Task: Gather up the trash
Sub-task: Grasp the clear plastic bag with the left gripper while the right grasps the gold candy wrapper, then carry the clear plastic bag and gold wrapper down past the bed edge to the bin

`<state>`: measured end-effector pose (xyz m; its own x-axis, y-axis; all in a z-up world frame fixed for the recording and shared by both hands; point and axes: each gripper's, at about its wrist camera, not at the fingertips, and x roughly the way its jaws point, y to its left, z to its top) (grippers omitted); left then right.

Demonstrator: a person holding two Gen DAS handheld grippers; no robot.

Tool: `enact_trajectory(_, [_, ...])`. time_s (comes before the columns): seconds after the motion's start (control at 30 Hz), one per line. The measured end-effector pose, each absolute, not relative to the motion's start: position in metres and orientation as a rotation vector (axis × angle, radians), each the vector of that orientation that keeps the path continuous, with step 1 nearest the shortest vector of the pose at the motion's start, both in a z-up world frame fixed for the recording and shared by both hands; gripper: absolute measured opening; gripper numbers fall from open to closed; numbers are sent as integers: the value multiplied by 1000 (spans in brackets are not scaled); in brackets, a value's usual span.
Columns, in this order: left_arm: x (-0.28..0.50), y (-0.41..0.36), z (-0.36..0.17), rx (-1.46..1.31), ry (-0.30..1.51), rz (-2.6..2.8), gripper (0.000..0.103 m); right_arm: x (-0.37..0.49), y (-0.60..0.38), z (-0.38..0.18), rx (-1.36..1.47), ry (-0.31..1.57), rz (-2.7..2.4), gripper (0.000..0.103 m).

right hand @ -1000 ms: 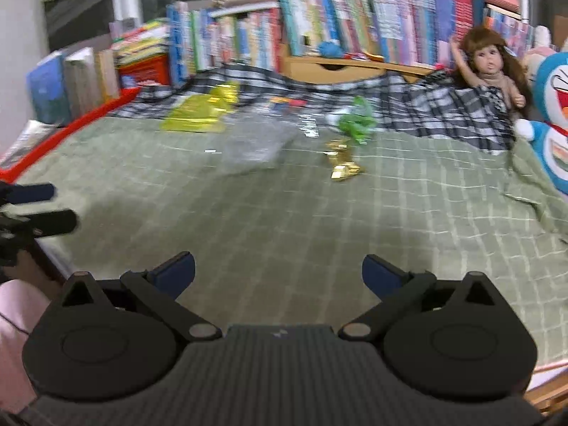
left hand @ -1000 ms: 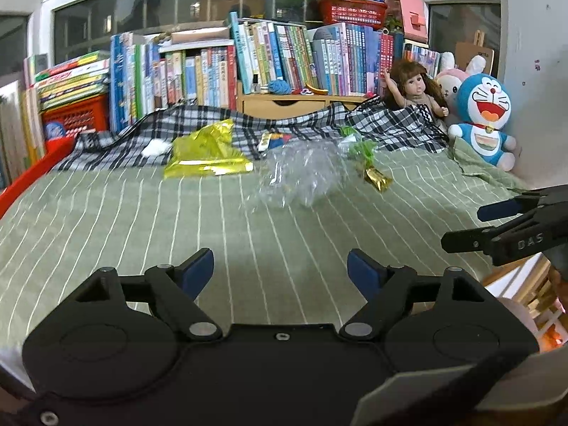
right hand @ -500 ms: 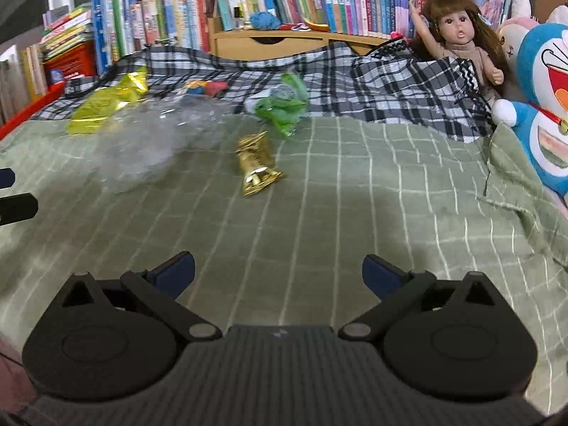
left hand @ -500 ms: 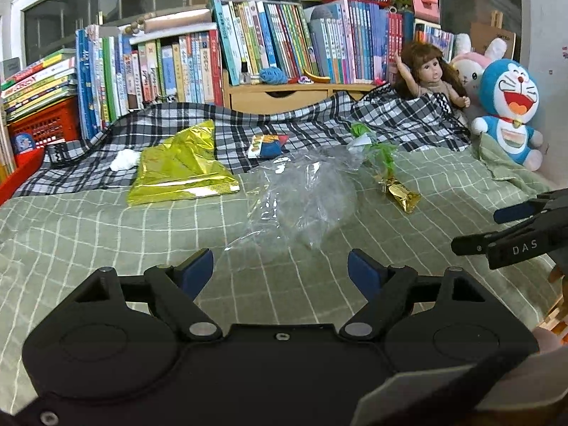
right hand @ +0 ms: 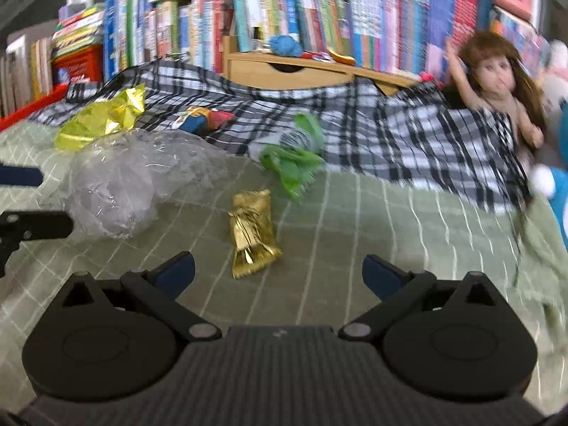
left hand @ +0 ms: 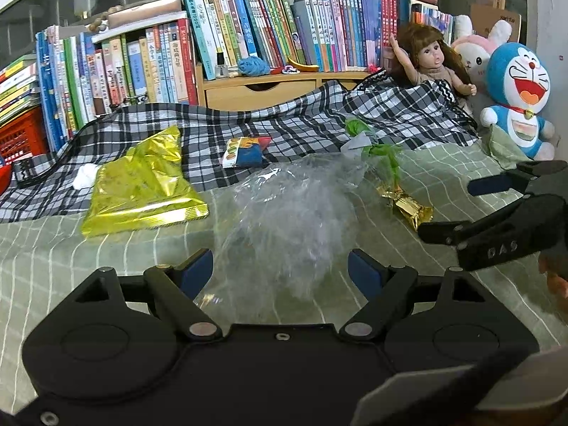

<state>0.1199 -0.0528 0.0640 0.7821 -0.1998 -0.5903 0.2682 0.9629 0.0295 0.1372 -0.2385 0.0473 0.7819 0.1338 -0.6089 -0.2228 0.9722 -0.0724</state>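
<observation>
Green sheets cover the bed [left hand: 106,248], and all the trash lies on it, so nothing is picked up yet. The clear plastic bag [left hand: 294,220] sits right in front of the left tongs [left hand: 280,269], which are spread wide and empty. The gold candy wrapper [right hand: 252,234] lies just ahead of the right tongs [right hand: 278,273], also spread wide and empty. A yellow chip bag [left hand: 142,191], a green wrapper [right hand: 294,163], a small colorful packet [left hand: 245,151] and a white tissue ball [left hand: 85,174] wait farther back on the checked blanket [left hand: 301,120]. A doll [left hand: 433,60], a blue plush toy [left hand: 514,96] and books [left hand: 248,28] stand behind; nothing blocks the way.
</observation>
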Motion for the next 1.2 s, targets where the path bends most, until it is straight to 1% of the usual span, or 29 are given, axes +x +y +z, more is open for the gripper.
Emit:
enact_trajectory(0.23, [145, -57, 54, 104, 651, -259, 82, 162, -231, 41, -176, 649, 213, 94])
enact_trajectory(0.6, [161, -63, 43, 114, 643, -265, 79, 176, -223, 28, -212, 652, 227, 92])
enact_trajectory(0.63, [163, -63, 41, 105, 645, -266, 78, 177, -223, 27, -204, 653, 220, 92])
enact_trajectory(0.7, [167, -62, 37, 77, 655, -265, 73, 177, -224, 25, -200, 650, 220, 91])
enact_trajectory(0.73, [168, -61, 36, 68, 650, -266, 70, 176, -224, 25, -201, 646, 220, 87])
enact_trajectory(0.8, [168, -62, 33, 65, 639, -271, 58, 175, -224, 24, -199, 640, 221, 83])
enact_trajectory(0.83, [167, -63, 33, 70, 630, -275, 54, 174, -225, 24, -193, 639, 221, 75])
enact_trajectory(0.87, [166, -64, 33, 79, 619, -287, 45, 173, -226, 24, -182, 639, 224, 68])
enact_trajectory(0.9, [164, -66, 33, 91, 611, -292, 42, 173, -227, 24, -171, 640, 221, 58])
enact_trajectory(0.93, [163, -68, 33, 102, 602, -291, 41, 172, -228, 24, -162, 639, 220, 52])
enact_trajectory(0.97, [161, -69, 33, 107, 596, -293, 39, 172, -228, 25, -158, 638, 223, 50])
enact_trajectory(1.03, [160, -69, 35, 99, 591, -296, 37, 170, -230, 26, -147, 641, 228, 38])
enact_trajectory(1.2, [150, -65, 45, 81, 556, -289, 36, 165, -235, 29, -72, 661, 252, 35])
